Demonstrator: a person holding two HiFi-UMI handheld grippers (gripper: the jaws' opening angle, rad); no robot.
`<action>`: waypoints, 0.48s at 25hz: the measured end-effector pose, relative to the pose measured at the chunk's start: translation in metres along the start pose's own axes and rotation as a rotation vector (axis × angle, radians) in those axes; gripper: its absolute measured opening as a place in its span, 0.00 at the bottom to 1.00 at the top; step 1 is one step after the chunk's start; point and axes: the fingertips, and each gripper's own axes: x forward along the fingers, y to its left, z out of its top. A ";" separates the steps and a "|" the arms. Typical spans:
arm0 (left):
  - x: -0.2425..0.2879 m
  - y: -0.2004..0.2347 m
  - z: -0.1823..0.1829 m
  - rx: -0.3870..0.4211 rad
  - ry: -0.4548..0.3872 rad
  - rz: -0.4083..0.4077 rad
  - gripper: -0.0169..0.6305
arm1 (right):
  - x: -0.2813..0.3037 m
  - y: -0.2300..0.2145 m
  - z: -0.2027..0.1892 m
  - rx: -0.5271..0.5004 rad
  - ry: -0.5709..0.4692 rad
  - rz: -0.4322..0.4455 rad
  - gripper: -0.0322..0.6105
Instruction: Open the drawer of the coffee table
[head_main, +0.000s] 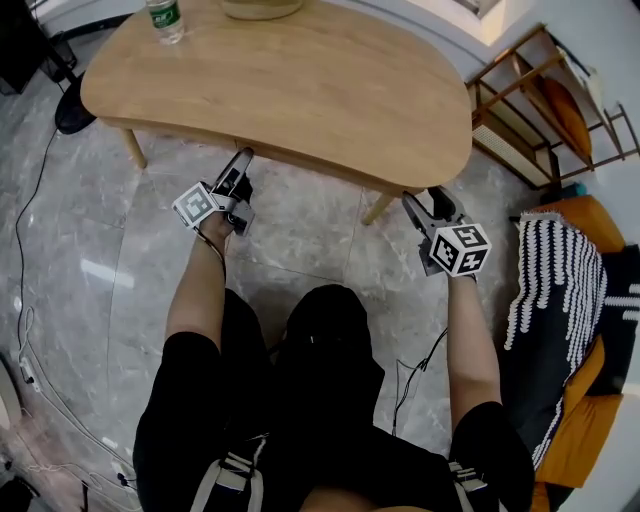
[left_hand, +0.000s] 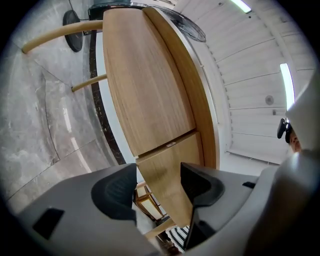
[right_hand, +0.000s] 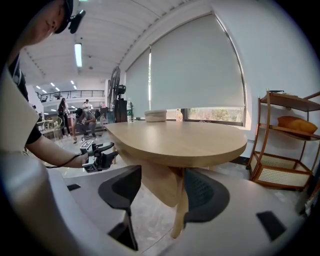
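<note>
We see bright, even light from far window (right_hand: 195, 70) and ceiling strips (right_hand: 78, 54); soft shadows, sharp focus, fisheye bending, black corners.

Both arms stretched forward, elbows close to the body.

Left forearm (head_main: 195, 290): bare, angled slightly inward. Left hand-held gripper (head_main: 243, 165) points ahead and is rolled onto its side, with the left marker cube (head_main: 197, 205) turned outward. Left gripper view: jaws apart, dark left pads (left_hand: 116, 192) not pressing on anything.

Right forearm (head_main: 468, 340): bare, running straight ahead. Right hand-held gripper (head_main: 428, 203) points forward and a little down, with the right marker cube (head_main: 460, 250) on top. Right gripper view: jaws wide apart, right pads (right_hand: 202, 195) free.

The two grippers are well apart from each other.
</note>
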 end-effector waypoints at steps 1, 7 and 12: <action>0.002 -0.001 0.000 0.000 0.005 0.000 0.45 | 0.002 0.001 0.001 0.004 -0.002 0.005 0.48; 0.006 -0.001 0.003 -0.013 -0.005 0.034 0.45 | 0.002 -0.003 0.003 0.035 0.006 0.005 0.40; -0.002 -0.005 0.001 -0.046 -0.023 0.060 0.45 | -0.006 -0.001 0.000 -0.002 0.026 0.003 0.32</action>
